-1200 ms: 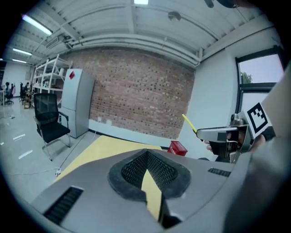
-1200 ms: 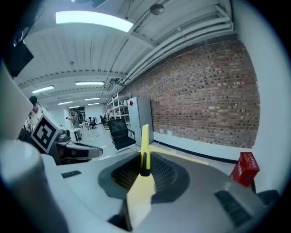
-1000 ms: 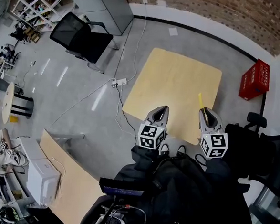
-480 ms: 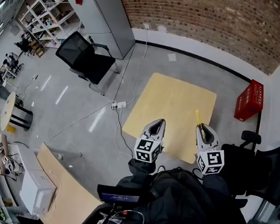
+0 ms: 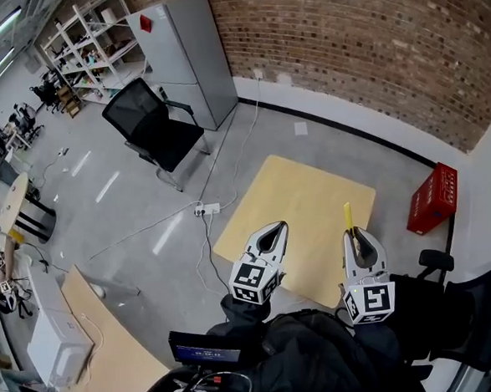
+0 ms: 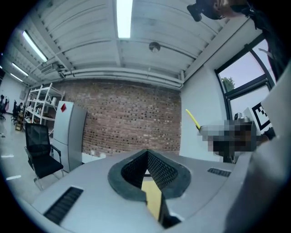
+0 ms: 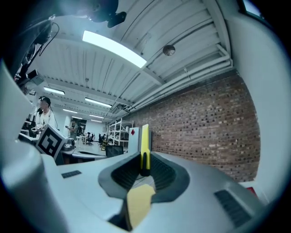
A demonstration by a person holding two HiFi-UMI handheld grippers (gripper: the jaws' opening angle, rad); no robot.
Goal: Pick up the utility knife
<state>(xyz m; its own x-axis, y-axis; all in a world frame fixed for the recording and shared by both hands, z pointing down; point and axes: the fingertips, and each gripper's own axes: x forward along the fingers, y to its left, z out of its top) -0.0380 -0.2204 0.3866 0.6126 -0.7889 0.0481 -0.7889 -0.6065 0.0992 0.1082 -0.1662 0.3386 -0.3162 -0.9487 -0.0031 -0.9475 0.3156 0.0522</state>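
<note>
— Where's the utility knife [image 7: 145, 150]?
— Pinched in your right gripper [image 5: 357, 240], pointing to twelve o'clock. Your left gripper [image 5: 268, 236] is closed on nothing. Hold a firm squeeze and lift level above the table [image 5: 295, 192].

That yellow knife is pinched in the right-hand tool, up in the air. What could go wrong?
The yellow utility knife is pinched only near one end by the right tool, so it might pivot or slip. It hangs clear of the pale wooden table, so a drop could damage it. The left tool, shut and empty, gives no support.
</note>
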